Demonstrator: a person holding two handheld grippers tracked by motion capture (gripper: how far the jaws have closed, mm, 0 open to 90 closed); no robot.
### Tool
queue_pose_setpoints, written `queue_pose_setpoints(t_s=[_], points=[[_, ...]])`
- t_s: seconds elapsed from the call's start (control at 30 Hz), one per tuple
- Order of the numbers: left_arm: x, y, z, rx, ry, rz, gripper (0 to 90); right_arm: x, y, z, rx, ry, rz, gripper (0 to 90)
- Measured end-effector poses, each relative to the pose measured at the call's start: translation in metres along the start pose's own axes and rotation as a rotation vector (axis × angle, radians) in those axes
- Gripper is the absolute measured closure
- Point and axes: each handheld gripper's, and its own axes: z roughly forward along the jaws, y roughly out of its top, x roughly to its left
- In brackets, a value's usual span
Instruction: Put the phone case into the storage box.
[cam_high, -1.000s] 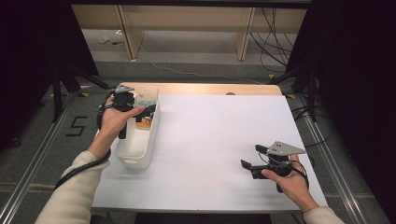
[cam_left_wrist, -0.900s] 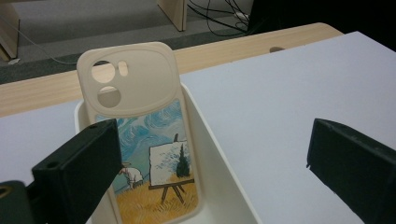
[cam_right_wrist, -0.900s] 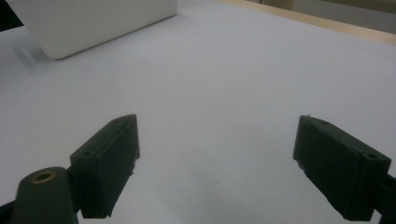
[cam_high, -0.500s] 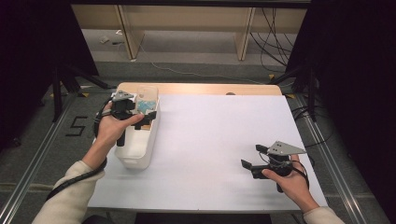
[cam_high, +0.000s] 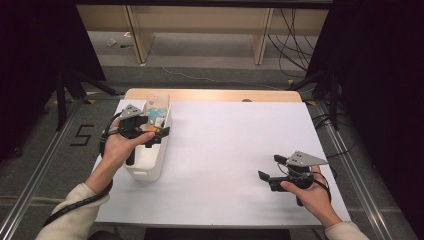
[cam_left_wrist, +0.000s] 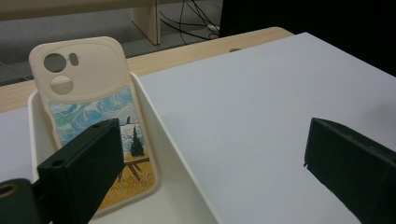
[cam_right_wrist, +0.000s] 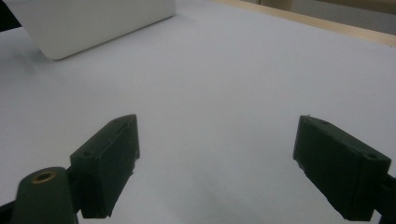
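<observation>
We hold the left gripper (cam_high: 159, 134) wide apart over the bin (cam_high: 145, 170), straddling its wall to reach the phone case (cam_left_wrist: 95, 123) propped inside. Our right gripper (cam_high: 274, 169), also apart, rests well right of the bin.

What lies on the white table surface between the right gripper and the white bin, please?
Nothing: in the high view, the table is bare between the right gripper and the white bin; the right gripper view agrees.
</observation>
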Motion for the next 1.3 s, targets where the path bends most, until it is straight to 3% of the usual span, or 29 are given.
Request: queue_pose_setpoints(t_s=[0.2, 0.6, 0.97, 1.3], points=[[-0.009, -0.006, -0.005, -0.023, -0.036, 0.036, 3.6, 0.0, 0.0, 0.0, -0.002, -0.001, -0.001, 15.3], [-0.023, -0.018, -0.014, -0.041, -0.093, 0.061, 3.5, 0.0, 0.0, -0.001, -0.002, -0.002, -0.002, 15.3], [-0.031, -0.029, -0.017, -0.054, -0.084, 0.13, 3.2, -0.001, 0.0, -0.001, -0.002, -0.003, -0.003, 15.3], [-0.036, -0.041, -0.022, -0.066, -0.086, 0.136, 3.1, -0.001, 0.0, -0.001, -0.003, -0.005, -0.002, 15.3]])
